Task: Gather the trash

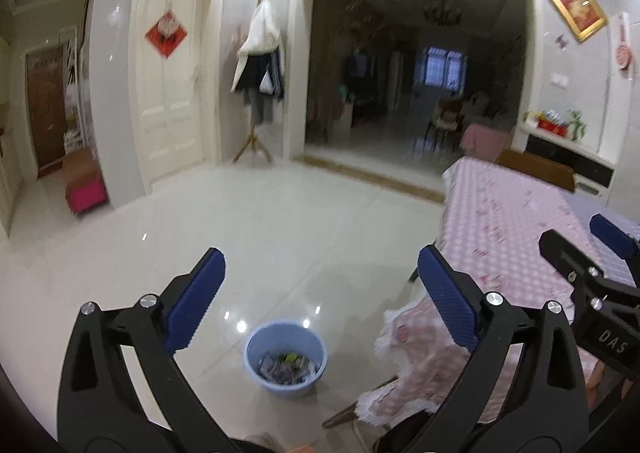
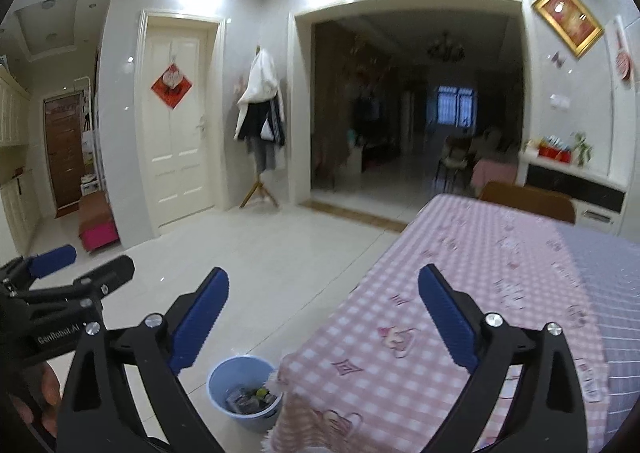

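A light blue bin (image 1: 285, 359) stands on the tiled floor beside the table corner, with crumpled trash (image 1: 289, 367) inside. It also shows in the right wrist view (image 2: 243, 393), partly behind the tablecloth edge. My left gripper (image 1: 320, 299) is open and empty, held high above the floor over the bin. My right gripper (image 2: 323, 319) is open and empty above the table's near corner. The right gripper also shows at the right edge of the left wrist view (image 1: 592, 249). The left gripper shows at the left of the right wrist view (image 2: 76, 265).
A table with a pink checked cloth (image 2: 480, 293) fills the right side. A wooden chair back (image 2: 528, 199) stands at its far end. A coat stand (image 1: 260, 65), a white door (image 1: 170, 69) and a pink stool (image 1: 86, 187) stand along the far wall.
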Demonstrator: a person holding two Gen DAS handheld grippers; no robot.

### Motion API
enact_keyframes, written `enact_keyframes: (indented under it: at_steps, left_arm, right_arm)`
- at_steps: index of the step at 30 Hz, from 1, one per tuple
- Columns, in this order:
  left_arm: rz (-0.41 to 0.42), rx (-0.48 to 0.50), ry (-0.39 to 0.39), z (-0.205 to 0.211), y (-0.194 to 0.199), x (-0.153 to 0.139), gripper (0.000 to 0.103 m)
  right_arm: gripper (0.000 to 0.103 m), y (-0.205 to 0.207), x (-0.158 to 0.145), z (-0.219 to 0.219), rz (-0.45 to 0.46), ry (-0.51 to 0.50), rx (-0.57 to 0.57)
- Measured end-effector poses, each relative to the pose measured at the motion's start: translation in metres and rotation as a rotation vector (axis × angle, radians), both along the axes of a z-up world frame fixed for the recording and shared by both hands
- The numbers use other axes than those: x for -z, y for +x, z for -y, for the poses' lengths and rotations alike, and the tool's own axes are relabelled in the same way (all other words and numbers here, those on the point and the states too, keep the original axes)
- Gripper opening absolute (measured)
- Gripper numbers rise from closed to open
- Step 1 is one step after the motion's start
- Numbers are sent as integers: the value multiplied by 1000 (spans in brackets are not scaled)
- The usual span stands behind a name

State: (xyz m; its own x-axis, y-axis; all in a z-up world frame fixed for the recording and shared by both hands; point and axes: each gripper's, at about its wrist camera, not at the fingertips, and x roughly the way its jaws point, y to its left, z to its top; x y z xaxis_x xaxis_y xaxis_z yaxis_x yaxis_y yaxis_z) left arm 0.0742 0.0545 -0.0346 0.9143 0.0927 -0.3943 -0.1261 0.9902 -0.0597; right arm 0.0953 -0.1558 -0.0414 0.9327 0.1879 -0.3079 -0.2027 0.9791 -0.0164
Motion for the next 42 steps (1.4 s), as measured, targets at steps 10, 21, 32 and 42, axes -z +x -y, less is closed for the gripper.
enact_keyframes:
  at_steps: [10,21,32,42]
  left_arm:
    - [158,79,43,19,-56,-34,97]
    - [200,71,69,23,-67,-40,97]
    - [185,70,50,20,-64,-39,97]
    - [173,68,41,18,-62,-37,97]
  right_arm:
    - [97,-62,-20,22,155,-21,65]
    - [97,-79,-27,19,183,-22,74]
    - [97,-76,-29,11,170,-32,62]
    - [97,-74,-29,9,165,-34,60]
